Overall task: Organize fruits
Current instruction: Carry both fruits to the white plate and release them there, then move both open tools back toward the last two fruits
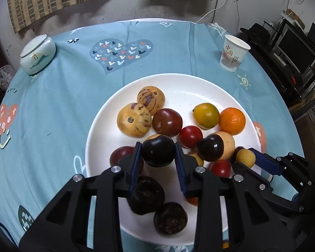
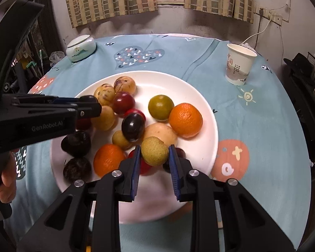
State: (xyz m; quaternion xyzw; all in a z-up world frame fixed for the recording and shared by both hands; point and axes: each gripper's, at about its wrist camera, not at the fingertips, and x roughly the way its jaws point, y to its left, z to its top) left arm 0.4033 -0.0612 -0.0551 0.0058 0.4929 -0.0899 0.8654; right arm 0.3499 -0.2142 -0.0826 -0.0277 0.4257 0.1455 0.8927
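A large white plate [image 1: 199, 86] [image 2: 199, 96] holds several fruits: striped yellow melons [image 1: 134, 121], dark red plums [image 1: 167, 121], an orange [image 1: 232, 120] [image 2: 185, 119], a green-yellow citrus [image 1: 205, 115] [image 2: 160, 107] and dark passion fruits [image 1: 170, 218]. My left gripper [image 1: 158, 153] is shut on a dark purple plum [image 1: 157, 150] over the plate's near part. My right gripper [image 2: 154, 154] is shut on a small yellow-brown fruit [image 2: 154, 151] [image 1: 245, 157] above the plate's near right side. In the right wrist view the left gripper [image 2: 90, 107] reaches in from the left.
A paper cup [image 1: 233, 52] [image 2: 239, 63] stands at the far right of the blue tablecloth [image 1: 63, 105]. A lidded white ceramic jar [image 1: 36, 55] [image 2: 80, 49] sits at the far left. A hand [image 2: 7, 178] holds the left gripper's handle. Shelves with electronics [image 1: 294, 52] stand beyond the table's right edge.
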